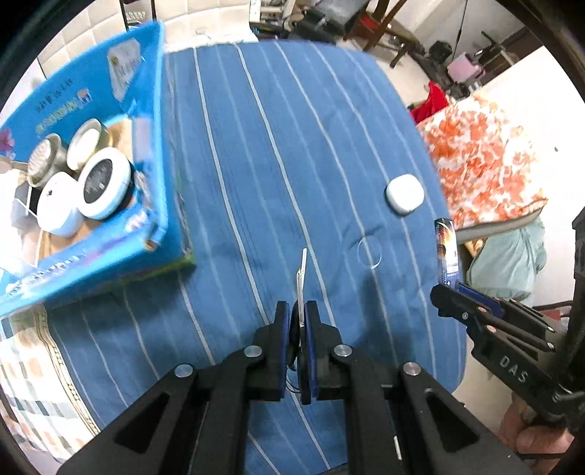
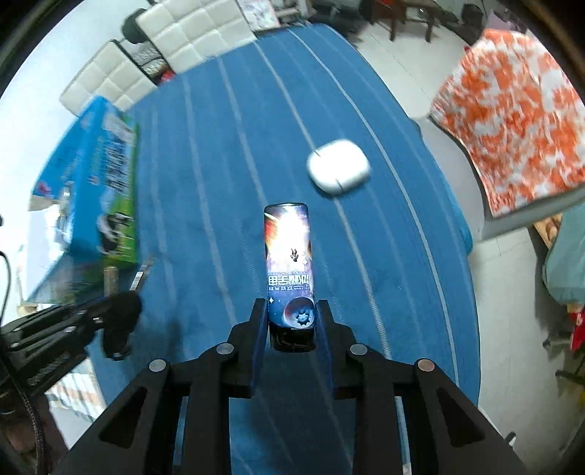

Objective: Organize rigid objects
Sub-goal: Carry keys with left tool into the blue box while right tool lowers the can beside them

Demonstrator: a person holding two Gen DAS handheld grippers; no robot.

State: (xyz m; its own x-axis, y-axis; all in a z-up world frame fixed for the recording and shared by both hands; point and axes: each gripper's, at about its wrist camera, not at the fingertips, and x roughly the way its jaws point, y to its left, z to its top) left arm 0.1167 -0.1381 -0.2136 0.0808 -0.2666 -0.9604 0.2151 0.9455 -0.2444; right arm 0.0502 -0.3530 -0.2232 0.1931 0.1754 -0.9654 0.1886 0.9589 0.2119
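My left gripper [image 1: 299, 310] is shut on a thin flat card [image 1: 301, 281], seen edge-on and lifted off the blue striped cloth [image 1: 256, 164]. My right gripper [image 2: 290, 314] is shut on a slim box with a starry print [image 2: 289, 255], also held above the cloth. The other view shows that box [image 1: 446, 248] in the right gripper [image 1: 451, 288] at the right edge. The left gripper [image 2: 120, 307] with its card [image 2: 142, 274] appears at the lower left of the right wrist view. An open blue carton [image 1: 91, 234] holds several round tins [image 1: 104, 184]. A white rounded case [image 1: 404, 193] lies on the cloth.
A thin clear ring [image 1: 370, 252] lies on the cloth near the white case [image 2: 338, 166]. The blue carton [image 2: 95, 190] stands at the cloth's left side. An orange floral fabric [image 2: 512, 120] hangs past the right edge. White padded seats [image 2: 175, 33] and furniture stand beyond.
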